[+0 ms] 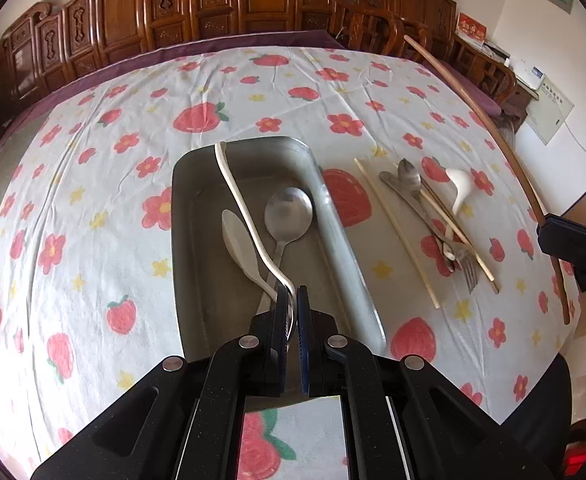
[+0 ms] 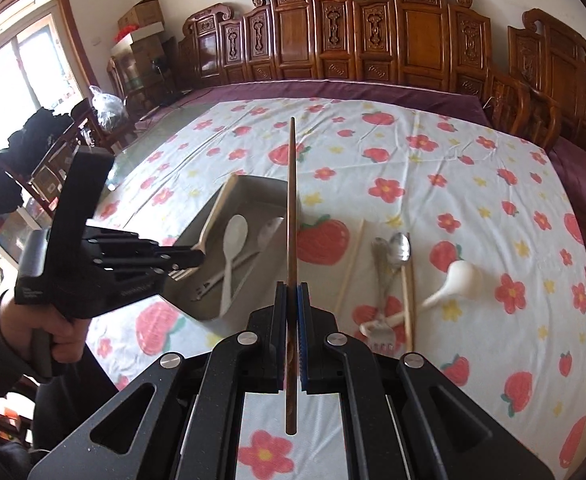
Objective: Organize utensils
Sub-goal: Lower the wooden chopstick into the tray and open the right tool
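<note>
Tray (image 1: 345,240) sits mid-surface on a strawberry-print cloth (image 1: 93,200), w/ a white spoon (image 1: 239,240) and a steel spoon (image 1: 289,210) already lying inside. Left gripper (image 1: 292,300) hangs over the tray's near end, fingers narrow and pinching one end of a white ladle (image 1: 235,190), seen edge-on; its far end reaches to about the tray's far rim, contact unclear. Right gripper (image 2: 291,300) hovers nearer the camera, fingers pressed tight on a dark chopstick (image 2: 291,208) that sticks well out fwd, tip pointing over the tray.

Still loose on the cloth, right of the tray: two pale chopsticks (image 1: 397,232), a fork (image 1: 467,264), a small steel spoon (image 1: 409,178) and a second white ladle (image 1: 461,190), all overlapping in a heap.

Risks, as judged from here: the ladle is held by its thin end only, so it can pivot or slip, and if let go w/ one end on the rim it may end up propped across the tray or tip out. The long chopstick is gripped near one end; a swing twd the tray could knock the left gripper or the ladle. The two tools are close together, so their paths may cross. The tangled heap could drag neighbours along when one piece gets lifted.
</note>
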{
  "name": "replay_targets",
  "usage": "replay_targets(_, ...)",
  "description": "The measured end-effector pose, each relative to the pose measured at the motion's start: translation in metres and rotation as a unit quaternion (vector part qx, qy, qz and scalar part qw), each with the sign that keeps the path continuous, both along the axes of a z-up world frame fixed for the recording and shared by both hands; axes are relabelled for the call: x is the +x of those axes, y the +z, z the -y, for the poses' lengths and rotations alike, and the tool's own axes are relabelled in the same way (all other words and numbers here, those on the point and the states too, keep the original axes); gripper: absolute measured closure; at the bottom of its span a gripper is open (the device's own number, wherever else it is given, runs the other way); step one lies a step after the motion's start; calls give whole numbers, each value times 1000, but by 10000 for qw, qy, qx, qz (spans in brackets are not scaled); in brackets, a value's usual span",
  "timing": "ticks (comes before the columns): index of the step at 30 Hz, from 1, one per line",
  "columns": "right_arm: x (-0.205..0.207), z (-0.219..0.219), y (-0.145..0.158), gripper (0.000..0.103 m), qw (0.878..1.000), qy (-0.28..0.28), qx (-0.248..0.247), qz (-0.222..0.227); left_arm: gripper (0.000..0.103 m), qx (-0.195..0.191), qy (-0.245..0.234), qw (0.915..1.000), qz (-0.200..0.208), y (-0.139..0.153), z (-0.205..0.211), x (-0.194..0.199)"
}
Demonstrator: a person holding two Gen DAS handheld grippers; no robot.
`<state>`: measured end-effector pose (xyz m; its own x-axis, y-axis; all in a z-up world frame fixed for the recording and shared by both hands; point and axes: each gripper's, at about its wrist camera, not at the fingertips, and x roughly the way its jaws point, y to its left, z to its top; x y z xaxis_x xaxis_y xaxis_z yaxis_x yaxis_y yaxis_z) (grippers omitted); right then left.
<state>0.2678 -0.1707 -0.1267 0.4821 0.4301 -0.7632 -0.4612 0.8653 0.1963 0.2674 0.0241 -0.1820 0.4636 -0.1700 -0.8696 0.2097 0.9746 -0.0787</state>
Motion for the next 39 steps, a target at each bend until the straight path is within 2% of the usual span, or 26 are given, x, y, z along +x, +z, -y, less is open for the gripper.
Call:
replay_targets(9, 12, -25, -12, 97, 9996, 1, -123, -256, 99, -120, -114, 9998, -115, -7, -10, 12)
replay_targets(14, 18, -38, -15, 97, 9994, 17, -119, -335, 99, -324, -76, 9993, -158, -7, -17, 12)
replay_targets(15, 18, -42, -16, 97, 9993, 33, -121, -354, 96, -357, -76, 9992, -160, -5, -18, 11)
replay_targets(16, 19, -44, -17, 97, 9992, 45, -124, -370, 88, -379, -49, 9992, -121, -2, -20, 9)
replay_targets(18, 19, -52, -17, 97, 9991, 112, -128, -389, 81, -413, 0, 9991, -10, 6, -23, 5)
replay_targets(23, 21, -70, -20, 97, 9988, 205, -103, -441, 78, -501, 146, 9982, 297, 30, -36, -11)
replay_targets(25, 22, -77, -22, 97, 9987, 218, -73, -460, 74, -457, 231, 9978, 423, 37, -44, -16)
replay_targets(29, 28, -91, -26, 97, 9985, 141, 69, -525, 74, -398, 387, 9967, 599, 51, -61, -22)
replay_targets(33, 36, -101, -32, 97, 9980, 23, 212, -595, 70, -252, 489, 9952, 810, 62, -73, -29)
replay_targets(39, 44, -119, -48, 97, 9973, -85, 306, -663, 67, -269, 645, 9931, 943, 70, -89, -35)
